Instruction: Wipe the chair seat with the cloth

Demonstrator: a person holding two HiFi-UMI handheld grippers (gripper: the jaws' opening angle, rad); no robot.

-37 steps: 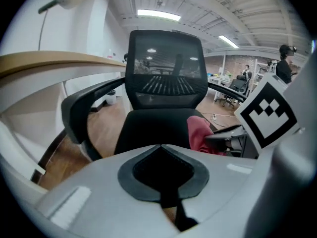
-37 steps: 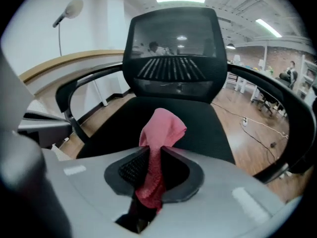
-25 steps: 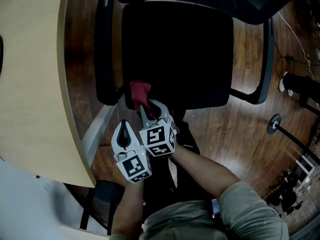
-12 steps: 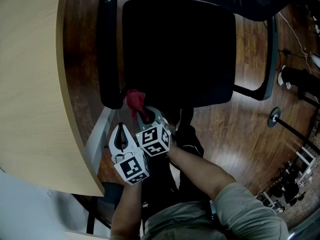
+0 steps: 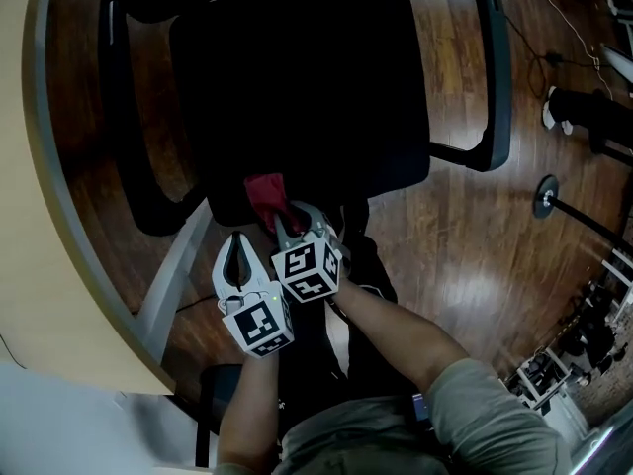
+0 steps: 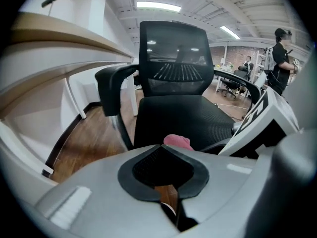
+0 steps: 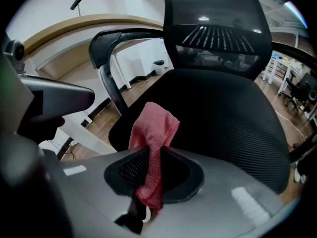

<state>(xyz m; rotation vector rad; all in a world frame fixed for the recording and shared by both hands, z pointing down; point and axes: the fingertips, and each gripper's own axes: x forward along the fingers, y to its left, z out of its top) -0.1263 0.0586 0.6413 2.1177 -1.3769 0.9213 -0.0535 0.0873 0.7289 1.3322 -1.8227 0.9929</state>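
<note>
From the head view, we see the black chair seat (image 5: pixel 316 97) ahead of us, and the red cloth (image 5: pixel 265 194) rests on the seat's near edge, close to its left corner. Our right gripper (image 5: pixel 285 222) reaches to that same edge with the cloth at its tips. Our left gripper (image 5: pixel 236 250) hangs just off the seat's near edge, beside the right one, over the wooden floor (image 5: pixel 465 236).

In the left gripper view, our left gripper (image 6: pixel 162 147) has its jaw tips pressed together. Past them, the cloth (image 6: pixel 177 141) shows as a pink lump against the seat (image 6: pixel 183 115).

In the right gripper view, our right gripper (image 7: pixel 154 151) pinches the cloth (image 7: pixel 154 128). A fold stands up above the jaws at the near edge of the seat (image 7: pixel 223 113), and the rest bunches down between the pads.
</note>
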